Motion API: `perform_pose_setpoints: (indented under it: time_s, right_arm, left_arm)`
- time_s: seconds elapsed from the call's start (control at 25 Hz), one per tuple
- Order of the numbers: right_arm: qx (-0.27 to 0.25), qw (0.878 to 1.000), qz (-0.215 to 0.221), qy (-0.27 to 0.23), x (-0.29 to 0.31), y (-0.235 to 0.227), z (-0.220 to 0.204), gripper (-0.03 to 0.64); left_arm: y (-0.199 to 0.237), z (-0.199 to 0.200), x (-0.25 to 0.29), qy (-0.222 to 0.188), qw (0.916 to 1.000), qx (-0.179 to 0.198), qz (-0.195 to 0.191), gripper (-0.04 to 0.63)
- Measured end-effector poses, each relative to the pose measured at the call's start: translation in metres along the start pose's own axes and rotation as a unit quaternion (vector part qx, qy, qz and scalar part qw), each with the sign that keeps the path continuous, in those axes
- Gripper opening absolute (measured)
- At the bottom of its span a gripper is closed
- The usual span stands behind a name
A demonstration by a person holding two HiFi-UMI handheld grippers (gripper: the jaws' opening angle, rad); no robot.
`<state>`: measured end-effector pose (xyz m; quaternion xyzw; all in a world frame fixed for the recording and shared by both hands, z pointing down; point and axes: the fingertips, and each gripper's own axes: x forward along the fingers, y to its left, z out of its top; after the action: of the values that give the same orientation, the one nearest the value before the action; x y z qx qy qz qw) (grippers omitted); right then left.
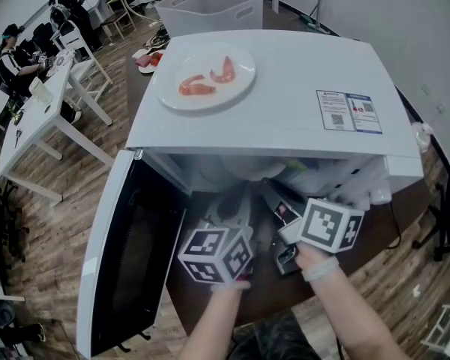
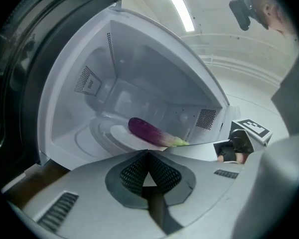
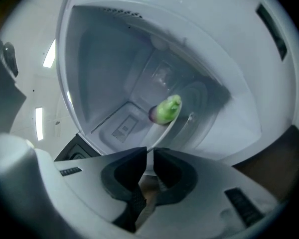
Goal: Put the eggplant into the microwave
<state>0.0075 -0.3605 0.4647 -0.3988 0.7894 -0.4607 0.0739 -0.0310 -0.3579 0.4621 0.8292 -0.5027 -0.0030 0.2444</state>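
Note:
The purple eggplant point(image 2: 147, 132), with its green stem end point(image 3: 167, 109), lies on a white plate point(image 2: 120, 136) inside the open white microwave point(image 1: 285, 88). In the right gripper view the plate's rim point(image 3: 161, 135) runs edge-on into my right gripper point(image 3: 149, 156), which is shut on it. My left gripper point(image 2: 148, 154) is closed at the plate's near rim and appears to pinch it. The head view shows both marker cubes, left point(image 1: 216, 255) and right point(image 1: 330, 225), side by side at the oven's mouth. The jaw tips are hidden there under the oven's top.
The microwave door point(image 1: 127, 261) hangs open to the left. A white plate with shrimp point(image 1: 206, 77) sits on the oven's top. Behind stands a white bin point(image 1: 210, 6). White tables point(image 1: 45, 103) with seated people are at the far left.

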Motion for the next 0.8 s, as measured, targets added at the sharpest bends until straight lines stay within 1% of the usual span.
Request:
perform_pose_setpoints:
  time_s: [0.16, 0.24, 0.4, 0.48, 0.52, 0.56, 0.68, 0.8]
  right_arm:
    - [0.01, 1.0, -0.012, 0.009, 0.001, 0.001, -0.001, 0.048]
    - [0.007, 1.0, -0.015, 0.013, 0.002, 0.002, -0.001, 0.048]
    - [-0.016, 0.999, -0.026, 0.024, -0.001, -0.002, -0.004, 0.048]
    - [-0.035, 0.999, -0.025, 0.026, -0.002, -0.001, -0.004, 0.046]
    - [-0.045, 0.998, -0.026, 0.027, -0.003, -0.001, -0.005, 0.031]
    - [-0.053, 0.998, -0.026, 0.028, -0.003, -0.001, -0.006, 0.002]
    - [-0.062, 0.997, -0.015, 0.033, -0.005, -0.001, -0.012, 0.002]
    - [-0.068, 0.997, -0.016, 0.033, -0.008, -0.005, -0.015, 0.002]
  left_arm:
    - [-0.002, -0.003, 0.001, 0.006, 1.0, 0.0, -0.004, 0.005]
    - [-0.003, -0.004, 0.002, 0.007, 1.0, -0.001, -0.004, 0.005]
    - [-0.004, -0.006, 0.003, 0.007, 1.0, 0.0, -0.005, 0.005]
    - [-0.003, -0.009, 0.004, 0.009, 0.9999, -0.006, -0.006, 0.005]
    - [-0.003, -0.01, 0.004, 0.009, 0.9999, -0.011, -0.007, 0.005]
    - [-0.003, -0.011, 0.003, 0.009, 0.9998, -0.015, -0.008, 0.005]
    - [-0.003, -0.014, 0.003, 0.012, 0.9998, -0.015, -0.009, 0.005]
    - [-0.003, -0.019, 0.0, 0.016, 0.9996, -0.021, -0.008, 0.005]
